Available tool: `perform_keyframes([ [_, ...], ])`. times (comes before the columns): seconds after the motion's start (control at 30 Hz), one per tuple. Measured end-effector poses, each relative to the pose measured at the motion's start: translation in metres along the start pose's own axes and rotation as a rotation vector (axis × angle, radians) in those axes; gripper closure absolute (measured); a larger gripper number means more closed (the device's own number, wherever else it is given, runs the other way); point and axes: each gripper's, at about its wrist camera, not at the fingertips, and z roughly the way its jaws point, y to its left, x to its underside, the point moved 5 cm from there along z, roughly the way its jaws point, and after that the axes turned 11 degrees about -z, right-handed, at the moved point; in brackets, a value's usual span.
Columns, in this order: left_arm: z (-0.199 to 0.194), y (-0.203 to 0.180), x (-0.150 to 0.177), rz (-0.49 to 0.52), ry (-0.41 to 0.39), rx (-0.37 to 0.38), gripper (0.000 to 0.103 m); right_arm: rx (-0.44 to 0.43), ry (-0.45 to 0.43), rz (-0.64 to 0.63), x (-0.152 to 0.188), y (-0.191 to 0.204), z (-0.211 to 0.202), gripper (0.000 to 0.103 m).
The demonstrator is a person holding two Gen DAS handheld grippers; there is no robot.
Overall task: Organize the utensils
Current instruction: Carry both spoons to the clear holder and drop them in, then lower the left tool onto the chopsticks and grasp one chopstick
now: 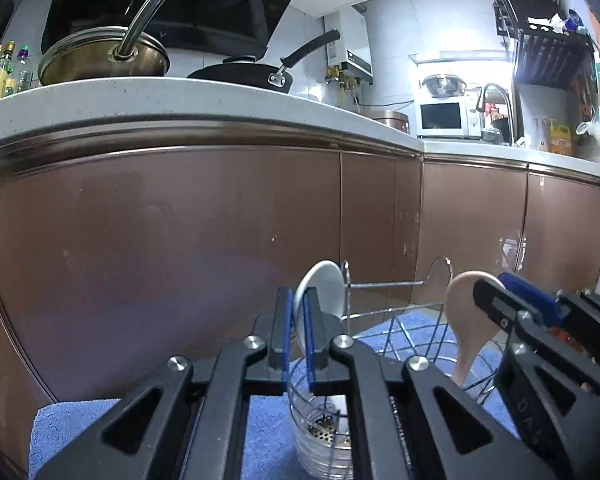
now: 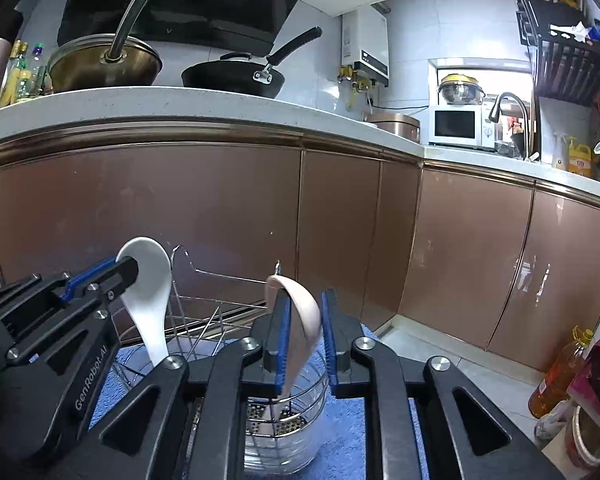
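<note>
A wire utensil holder (image 1: 404, 332) with clear cups stands on a blue towel (image 1: 72, 420). My left gripper (image 1: 298, 332) is shut on a white ceramic spoon (image 1: 322, 288), bowl up, its handle down in a clear cup (image 1: 320, 432). In the right wrist view the left gripper (image 2: 112, 276) holds the white spoon (image 2: 150, 292). My right gripper (image 2: 304, 336) has its jaws apart around a pink spoon (image 2: 300, 320) that stands in another clear cup (image 2: 284, 424); the left pad touches it. The pink spoon (image 1: 468, 320) and right gripper (image 1: 496, 296) also show in the left wrist view.
Brown cabinet doors (image 1: 180, 240) rise close behind the holder under a white counter (image 1: 180, 96). A pot (image 1: 104, 60) and black pan (image 1: 252, 72) sit on the counter. An oil bottle (image 2: 560, 372) stands on the floor at right.
</note>
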Motion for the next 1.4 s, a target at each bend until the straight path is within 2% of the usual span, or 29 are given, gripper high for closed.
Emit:
perform_keyframes([
  [0.07,0.000,0.001,0.001,-0.007,0.020,0.014,0.094,-0.004,-0.005,0.002,-0.002,-0.001,-0.006,0.082],
  [0.17,-0.006,0.003,0.001,-0.017,0.041,0.033,0.086,-0.009,-0.010,0.007,-0.007,-0.002,-0.013,0.072],
  [0.3,-0.029,0.009,-0.014,-0.034,0.016,0.043,0.071,-0.017,-0.010,0.013,-0.015,-0.007,-0.026,0.072],
  [0.47,-0.071,0.025,-0.048,-0.034,-0.004,0.040,0.068,-0.031,-0.035,0.010,-0.038,-0.023,-0.072,0.072],
  [0.53,-0.090,0.035,-0.059,-0.028,0.011,0.040,0.068,-0.041,-0.042,0.002,-0.046,-0.032,-0.092,0.072],
  [0.73,-0.140,0.071,-0.068,-0.016,0.157,0.012,0.068,-0.122,0.008,0.017,-0.058,-0.051,-0.162,0.072],
  [0.83,-0.161,0.091,-0.059,-0.020,0.250,0.002,0.068,-0.186,0.056,0.020,-0.051,-0.047,-0.185,0.073],
  [0.9,-0.169,0.101,-0.050,-0.029,0.326,0.014,0.068,-0.243,0.110,0.030,-0.042,-0.043,-0.197,0.078],
  [1.07,-0.187,0.128,-0.006,-0.087,0.535,0.050,0.068,-0.325,0.226,0.055,-0.009,-0.036,-0.213,0.083],
  [1.27,-0.188,0.145,0.048,-0.188,0.762,0.103,0.069,-0.357,0.305,0.075,0.021,-0.032,-0.223,0.084],
  [1.4,-0.177,0.140,0.074,-0.255,0.887,0.153,0.081,-0.387,0.367,0.073,0.039,-0.026,-0.220,0.086],
])
